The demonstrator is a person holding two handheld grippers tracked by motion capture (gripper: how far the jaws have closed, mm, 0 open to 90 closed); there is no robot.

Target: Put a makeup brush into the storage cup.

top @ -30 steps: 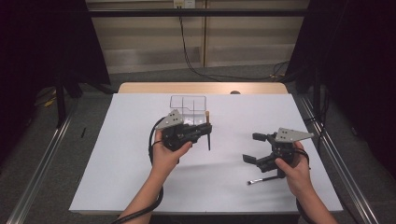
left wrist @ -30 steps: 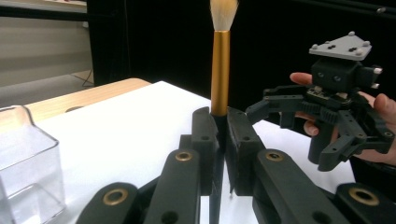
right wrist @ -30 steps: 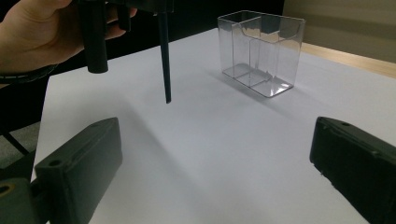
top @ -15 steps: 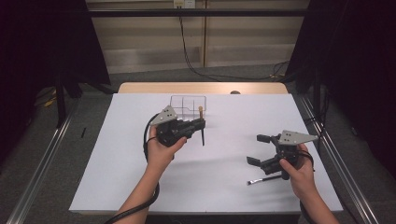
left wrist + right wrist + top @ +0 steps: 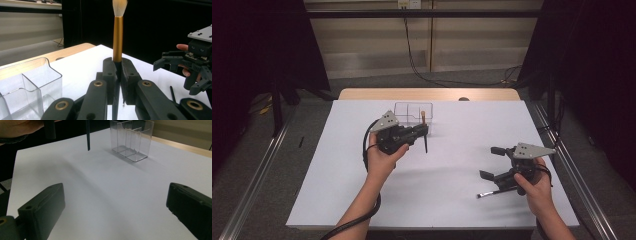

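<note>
1. High view: my left gripper (image 5: 421, 131) is clamped on a makeup brush (image 5: 425, 134), held upright above the white table (image 5: 337, 200), its gold collar up and its dark handle pointing down. The clear organizer (image 5: 408, 111) stands just behind it. My right gripper (image 5: 490, 162) hovers well apart with its jaws spread, and a second brush (image 5: 492, 193) lies on the table under that hand, partly covered by it.

2. Left gripper view: my jaws pinch the brush (image 5: 117, 42) just below the gold collar; the bristle tip is cut off at the top edge. The organizer (image 5: 30, 87) sits left.

3. Right gripper view: my jaws stand wide with nothing between them. Farther off, the brush handle's tip (image 5: 87, 137) hangs near the organizer (image 5: 131, 138); its upper part is cut off.
</note>
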